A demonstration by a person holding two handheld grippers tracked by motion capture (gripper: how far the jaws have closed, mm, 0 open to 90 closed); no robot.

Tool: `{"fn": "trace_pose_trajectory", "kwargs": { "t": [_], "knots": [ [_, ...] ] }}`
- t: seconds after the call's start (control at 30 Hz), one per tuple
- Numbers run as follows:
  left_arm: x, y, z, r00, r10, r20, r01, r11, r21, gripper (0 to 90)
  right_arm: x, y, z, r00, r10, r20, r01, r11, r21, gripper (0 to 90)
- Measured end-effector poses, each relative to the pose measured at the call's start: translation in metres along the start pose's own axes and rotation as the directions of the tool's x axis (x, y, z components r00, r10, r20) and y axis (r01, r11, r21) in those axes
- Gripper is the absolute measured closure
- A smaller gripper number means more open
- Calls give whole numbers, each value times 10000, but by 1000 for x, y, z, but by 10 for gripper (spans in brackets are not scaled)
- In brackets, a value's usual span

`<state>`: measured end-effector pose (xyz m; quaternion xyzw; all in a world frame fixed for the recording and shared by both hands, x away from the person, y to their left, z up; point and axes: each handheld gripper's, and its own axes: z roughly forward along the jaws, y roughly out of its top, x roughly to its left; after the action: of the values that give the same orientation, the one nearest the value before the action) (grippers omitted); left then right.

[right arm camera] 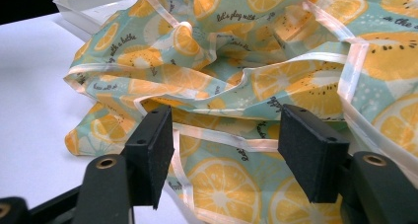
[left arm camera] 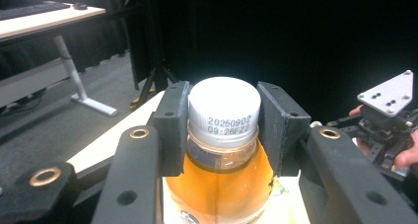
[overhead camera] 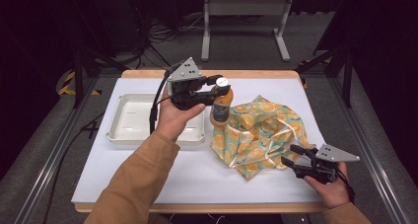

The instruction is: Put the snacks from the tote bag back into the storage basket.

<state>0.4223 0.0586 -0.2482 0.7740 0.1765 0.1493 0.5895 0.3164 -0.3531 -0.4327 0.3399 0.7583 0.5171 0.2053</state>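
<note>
A white table (overhead camera: 162, 184) is shown with a white tray (overhead camera: 129, 116) at its left and a lemon-print bag (overhead camera: 259, 135) crumpled at its right. The left gripper (overhead camera: 217, 88) is clamped on the cap of an upright orange drink bottle (overhead camera: 220, 105) — held between tray and bag, the tray just leftward. The right gripper (overhead camera: 291, 155) is held agape at the bag's near edge — nothing gripped.

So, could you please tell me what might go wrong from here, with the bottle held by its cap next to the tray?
1. The left gripper clamps the clear plastic bottle of orange drink only at its white ribbed cap, so the heavy body might swing or slip out.
2. The bottle hangs close to the crumpled lemon-print plastic bag; it might snag it.
3. The right gripper stands open at the bag, so the bag could drag along.
</note>
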Motion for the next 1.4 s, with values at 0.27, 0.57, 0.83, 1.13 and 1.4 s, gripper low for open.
{"fn": "trace_pose_trajectory", "kwargs": {
  "t": [0.27, 0.57, 0.83, 1.13, 1.4],
  "knots": [
    [9, -6, -17, 9996, -110, -262, 109, 9999, -53, 582, 0, -1, 1, 10000, 31, -64, -31, 10000, -27, 392],
    [16, -12, -32, 9988, -175, -456, 178, 9998, 50, 582, 0, -2, 3, 9998, -18, -207, 15, 9999, -148, 392],
    [23, -21, -42, 9978, -216, -629, 228, 9996, 185, 583, 0, -3, 4, 9991, 101, -413, -121, 9988, -476, 415],
    [30, -34, -50, 9957, -360, -849, 395, 9984, 393, 583, 1, -3, 5, 9979, 255, -601, -284, 9985, -472, 395],
    [39, -50, -54, 9935, -522, -1013, 584, 9966, 585, 583, 3, -4, 6, 9970, 195, -754, -224, 9990, -383, 388]
  ]
}}
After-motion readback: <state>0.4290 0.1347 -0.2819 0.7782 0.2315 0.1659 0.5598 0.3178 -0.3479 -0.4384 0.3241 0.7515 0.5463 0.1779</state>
